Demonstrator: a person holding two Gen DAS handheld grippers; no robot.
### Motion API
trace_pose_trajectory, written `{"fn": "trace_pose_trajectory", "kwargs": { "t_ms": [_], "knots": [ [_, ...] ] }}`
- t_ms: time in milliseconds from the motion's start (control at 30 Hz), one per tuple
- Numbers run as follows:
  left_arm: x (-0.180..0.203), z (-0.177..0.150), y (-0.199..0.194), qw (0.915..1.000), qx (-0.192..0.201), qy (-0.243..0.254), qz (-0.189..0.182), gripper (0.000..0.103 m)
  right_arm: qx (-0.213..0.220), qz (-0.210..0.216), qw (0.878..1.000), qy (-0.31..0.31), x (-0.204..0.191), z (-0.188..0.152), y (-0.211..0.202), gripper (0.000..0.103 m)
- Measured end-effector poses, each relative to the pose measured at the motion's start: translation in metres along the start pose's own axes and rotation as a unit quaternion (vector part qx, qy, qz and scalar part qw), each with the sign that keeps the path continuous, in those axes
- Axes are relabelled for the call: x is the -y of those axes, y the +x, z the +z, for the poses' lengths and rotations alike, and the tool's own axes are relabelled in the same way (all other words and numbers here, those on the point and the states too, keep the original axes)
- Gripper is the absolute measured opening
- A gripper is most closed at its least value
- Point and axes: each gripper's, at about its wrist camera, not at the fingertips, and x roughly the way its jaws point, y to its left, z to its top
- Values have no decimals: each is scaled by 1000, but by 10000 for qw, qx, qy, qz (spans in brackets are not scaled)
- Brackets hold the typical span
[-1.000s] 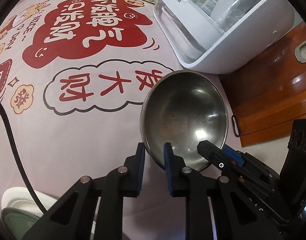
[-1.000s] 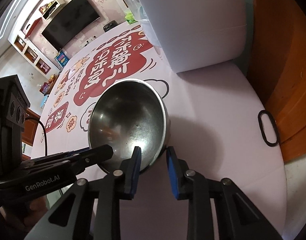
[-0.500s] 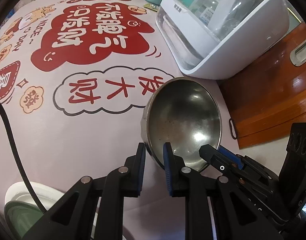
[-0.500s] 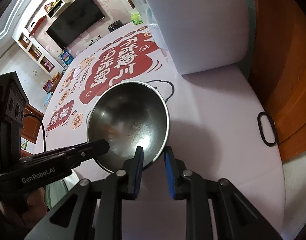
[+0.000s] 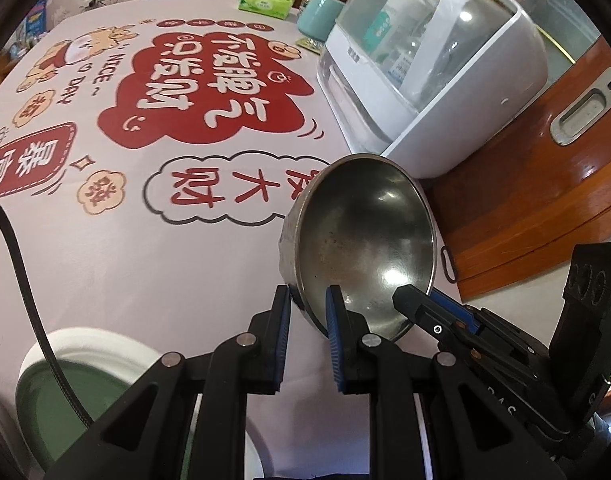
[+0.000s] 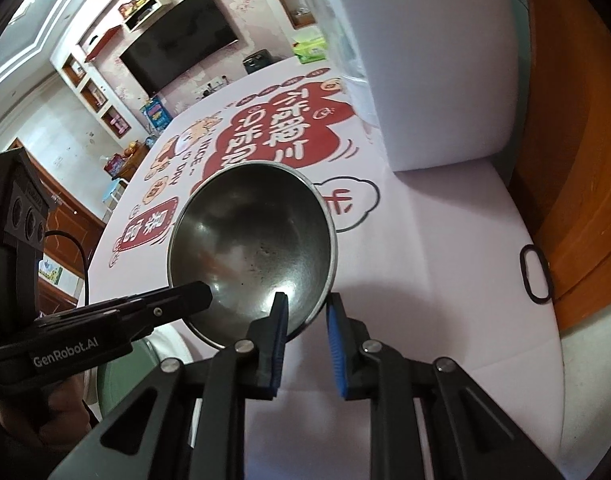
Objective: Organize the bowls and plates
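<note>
The steel bowl (image 5: 365,240) hides part of the red lettering on the counter (image 5: 153,264) beyond the left jaws. Its near rim is covered by the jaws of both grippers. Below and left of the left jaws, a white-rimmed green plate (image 5: 65,392) is blurred, crossed by a black cable (image 5: 21,280) and cut off by the picture's edge. The bottles inside the white cabinet (image 5: 445,92) are too hazy to identify.

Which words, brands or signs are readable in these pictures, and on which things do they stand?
"GenRobot.AI": side of the left gripper.
"NICE DAY~": tablecloth, upside down.
"发大财": tablecloth cloud outline, upside down; the bowl partly covers it.
Other tablecloth characters, cabinet logo, bottle labels: not readable.
</note>
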Motion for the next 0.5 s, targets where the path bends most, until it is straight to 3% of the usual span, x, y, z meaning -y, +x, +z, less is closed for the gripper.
{"fn": "trace_pose_trajectory", "kwargs": {
  "t_ms": [500],
  "knots": [
    [-36,-49,-61,9969,536,-578,-39,16,125,242,9953,-927,-64,-19,-24,19]
  ]
}}
